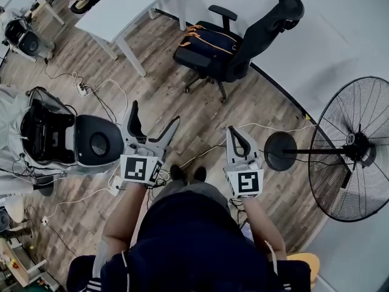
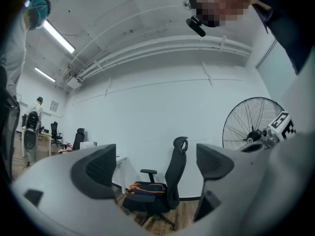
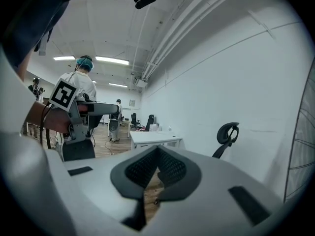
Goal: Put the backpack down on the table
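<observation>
Left gripper point(image 1: 155, 111) is standing with its jaws wide apart and nothing between them. In its own view the gap is framing the dark navy backpack with orange trim point(image 2: 145, 188). That backpack point(image 1: 209, 40) is lying flat on the seat of the black high-backed office chair point(image 1: 255, 38), against the backrest, and neither gripper is touching it. Right gripper point(image 1: 234, 132) is pointing the same way with its jaws pressed together on nothing, as the right gripper view is showing. Both are hovering well apart from the chair, above the grey-brown wood-plank floor point(image 1: 176, 99). The white rectangular table point(image 1: 130, 8) is standing to the left of the chair in the head view, its near corner close to the chair's armrest. A black pedestal fan with a round wire cage point(image 1: 355, 148) is standing at the right, near the pale wall. A rounded black and white machine point(image 1: 91, 140) is sitting on the floor at the left, with cables trailing around it.
</observation>
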Action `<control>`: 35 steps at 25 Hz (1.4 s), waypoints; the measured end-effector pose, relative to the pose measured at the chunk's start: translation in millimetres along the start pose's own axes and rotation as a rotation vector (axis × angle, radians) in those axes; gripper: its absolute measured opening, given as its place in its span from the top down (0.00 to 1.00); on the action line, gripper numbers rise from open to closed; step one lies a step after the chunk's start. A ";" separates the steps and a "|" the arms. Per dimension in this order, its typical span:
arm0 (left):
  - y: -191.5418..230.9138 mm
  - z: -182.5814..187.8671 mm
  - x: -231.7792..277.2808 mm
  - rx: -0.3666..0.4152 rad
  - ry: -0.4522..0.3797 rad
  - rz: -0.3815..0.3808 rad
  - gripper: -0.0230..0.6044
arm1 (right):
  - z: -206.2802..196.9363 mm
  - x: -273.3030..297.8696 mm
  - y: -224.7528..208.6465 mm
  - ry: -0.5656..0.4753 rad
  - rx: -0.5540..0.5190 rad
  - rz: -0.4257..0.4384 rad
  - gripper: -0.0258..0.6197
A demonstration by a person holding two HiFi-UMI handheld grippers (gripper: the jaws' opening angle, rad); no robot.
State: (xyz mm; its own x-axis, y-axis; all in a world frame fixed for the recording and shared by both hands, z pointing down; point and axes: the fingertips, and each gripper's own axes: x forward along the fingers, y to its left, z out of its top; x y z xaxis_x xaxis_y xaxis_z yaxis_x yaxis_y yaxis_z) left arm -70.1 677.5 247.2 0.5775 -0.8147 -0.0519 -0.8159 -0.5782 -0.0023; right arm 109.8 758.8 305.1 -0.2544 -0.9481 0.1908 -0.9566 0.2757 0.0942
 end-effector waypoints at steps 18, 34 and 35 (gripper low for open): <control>26.3 -6.7 58.9 0.052 -0.005 0.030 0.17 | -12.7 28.5 -42.1 -0.009 0.008 0.026 0.96; 169.0 -45.2 280.3 0.041 0.009 -0.169 0.17 | -6.9 252.8 -97.4 0.066 0.024 -0.078 0.96; 177.8 -48.5 295.8 0.037 0.012 -0.181 0.17 | -3.0 266.9 -100.7 0.057 0.027 -0.089 0.96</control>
State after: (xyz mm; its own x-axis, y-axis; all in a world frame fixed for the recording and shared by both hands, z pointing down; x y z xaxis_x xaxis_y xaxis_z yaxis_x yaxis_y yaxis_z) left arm -43.0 331.6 279.9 0.7153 -0.6979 -0.0356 -0.6988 -0.7138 -0.0468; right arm 138.6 478.4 349.4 -0.1608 -0.9579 0.2379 -0.9787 0.1859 0.0868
